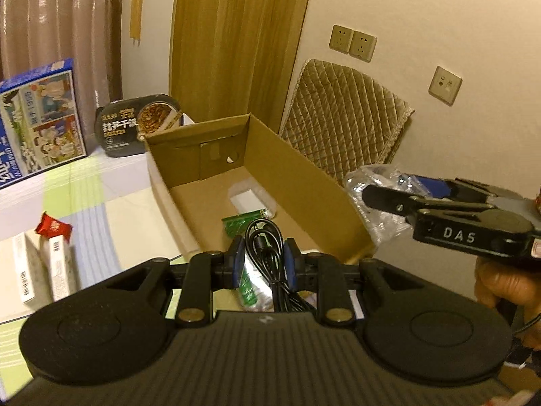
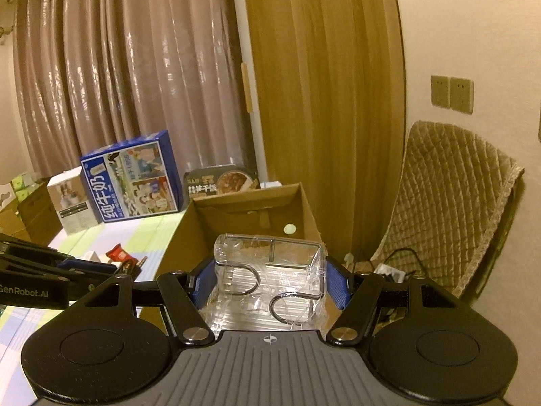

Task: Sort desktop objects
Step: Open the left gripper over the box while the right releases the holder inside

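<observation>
Carrying the coiled black cable clamped in the left tool over the cardboard box's near end, lower it inside before releasing, while the right tool keeps the clear plastic container gripped just right of the box.

"DAS" on right tool

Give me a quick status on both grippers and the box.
Left gripper shut on black cable. Right gripper shut on clear plastic holder. Cardboard box open ahead, nothing blocking.
</observation>
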Action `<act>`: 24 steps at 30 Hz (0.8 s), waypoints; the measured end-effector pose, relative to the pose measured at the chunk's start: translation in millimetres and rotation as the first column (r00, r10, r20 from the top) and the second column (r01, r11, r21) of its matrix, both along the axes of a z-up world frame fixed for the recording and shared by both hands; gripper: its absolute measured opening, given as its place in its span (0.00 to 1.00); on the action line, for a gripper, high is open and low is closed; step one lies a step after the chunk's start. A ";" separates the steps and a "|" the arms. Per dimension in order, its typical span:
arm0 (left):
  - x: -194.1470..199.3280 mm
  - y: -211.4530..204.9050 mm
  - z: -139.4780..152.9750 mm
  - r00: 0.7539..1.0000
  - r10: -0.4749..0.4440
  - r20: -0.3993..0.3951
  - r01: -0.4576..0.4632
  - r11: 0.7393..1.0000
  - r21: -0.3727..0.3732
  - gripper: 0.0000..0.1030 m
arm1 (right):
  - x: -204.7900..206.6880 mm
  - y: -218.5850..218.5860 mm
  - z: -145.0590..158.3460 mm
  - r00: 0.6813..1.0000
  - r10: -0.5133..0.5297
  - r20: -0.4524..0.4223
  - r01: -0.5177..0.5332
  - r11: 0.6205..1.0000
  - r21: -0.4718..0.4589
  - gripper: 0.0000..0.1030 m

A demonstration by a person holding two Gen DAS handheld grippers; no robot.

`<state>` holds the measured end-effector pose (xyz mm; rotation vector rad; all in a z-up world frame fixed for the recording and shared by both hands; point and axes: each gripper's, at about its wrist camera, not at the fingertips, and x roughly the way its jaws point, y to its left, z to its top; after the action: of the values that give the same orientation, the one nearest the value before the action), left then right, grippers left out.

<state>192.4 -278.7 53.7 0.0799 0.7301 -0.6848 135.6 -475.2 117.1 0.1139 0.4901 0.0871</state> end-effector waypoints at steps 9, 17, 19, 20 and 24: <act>29.5 -22.4 -16.9 0.999 0.009 -0.042 -0.010 1.000 -0.020 0.20 | 24.0 -10.5 -11.9 1.000 -0.002 -0.021 0.002 1.000 0.001 0.62; 46.6 -18.6 -23.1 0.996 0.070 -0.053 -0.071 0.997 -0.026 0.24 | 34.0 -17.3 -20.2 1.000 -0.005 -0.031 0.005 1.000 0.006 0.62; 45.1 -14.9 -22.5 0.996 0.077 -0.038 -0.078 0.997 -0.014 0.27 | 35.8 -17.7 -22.7 0.999 -0.002 -0.036 0.003 1.000 0.007 0.62; 43.6 -13.2 -22.3 0.996 0.083 -0.026 -0.083 0.997 -0.003 0.28 | 36.4 -17.4 -23.6 0.999 -0.001 -0.038 0.001 1.000 0.008 0.62; 37.0 -6.7 -23.1 0.996 0.092 -0.002 -0.092 0.996 0.019 0.37 | 39.2 -14.2 -25.7 0.999 0.008 -0.041 -0.008 1.000 0.009 0.62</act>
<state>229.4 -285.4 30.6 0.0620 0.7381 -0.5902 174.8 -489.4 91.3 0.1226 0.5316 0.0946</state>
